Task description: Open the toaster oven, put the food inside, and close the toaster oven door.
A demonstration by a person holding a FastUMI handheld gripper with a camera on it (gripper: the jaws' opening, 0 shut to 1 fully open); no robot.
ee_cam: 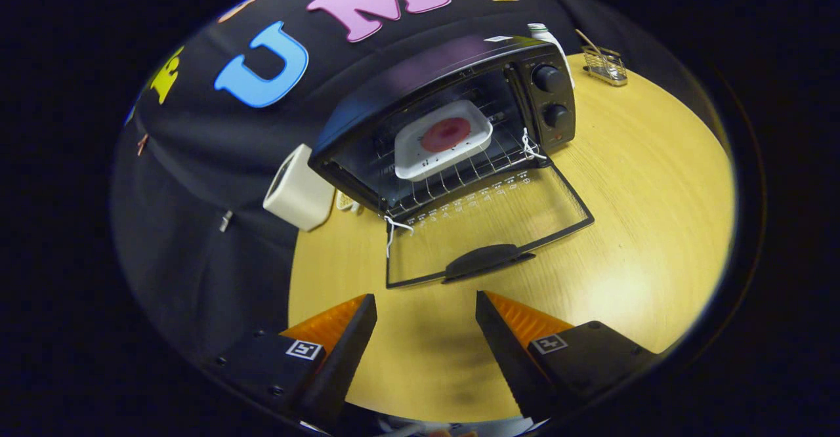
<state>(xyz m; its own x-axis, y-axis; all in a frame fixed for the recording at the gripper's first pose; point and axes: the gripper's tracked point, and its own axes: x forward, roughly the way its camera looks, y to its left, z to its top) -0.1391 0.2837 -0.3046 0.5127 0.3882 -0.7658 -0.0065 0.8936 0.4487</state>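
Round wooden table [643, 181] against black cloth wall [197, 161], oven [446, 115] with door [485, 227] folded down, food [446, 134] on tray [410, 161] inside, gripper [425, 309] spread wide, empty, short of the door

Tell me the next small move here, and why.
Probably move the open gripper forward to the door handle and get under it to lift. The food already sits on its white tray on the rack inside the toaster oven, while the glass door lies folded down flat on the table, just ahead of the empty fingers. Only closing seems left.
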